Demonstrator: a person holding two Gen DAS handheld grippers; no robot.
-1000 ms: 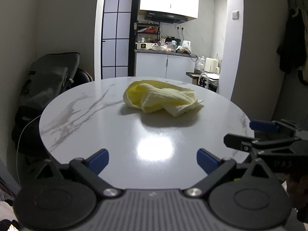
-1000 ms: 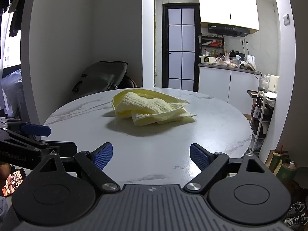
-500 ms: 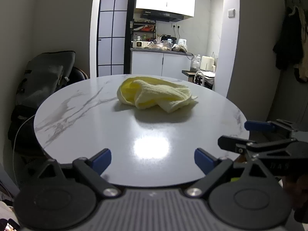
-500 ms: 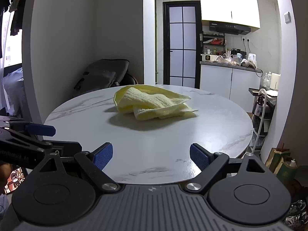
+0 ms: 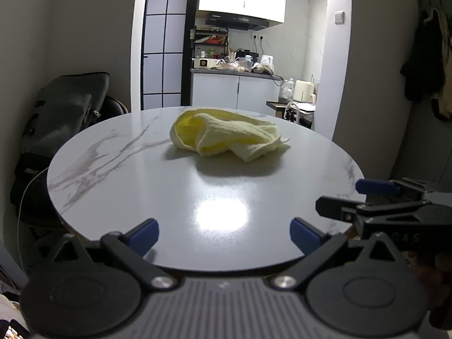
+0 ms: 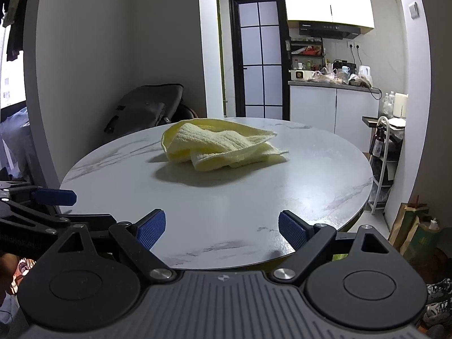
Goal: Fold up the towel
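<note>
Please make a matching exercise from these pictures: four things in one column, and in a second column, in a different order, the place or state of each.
1. towel
2. table
3. left gripper
4. grey bag

a. open, holding nothing
b. crumpled in a heap
c. round, marble pattern
d. behind the table, by the wall

Pairs: 1-b, 2-c, 3-a, 4-d

Black right gripper body (image 5: 406, 223), right of left tongs: partial white letters "AS".
Black range hood (image 6: 329, 29), far beyond right tongs: brand mark, illegible.
</note>
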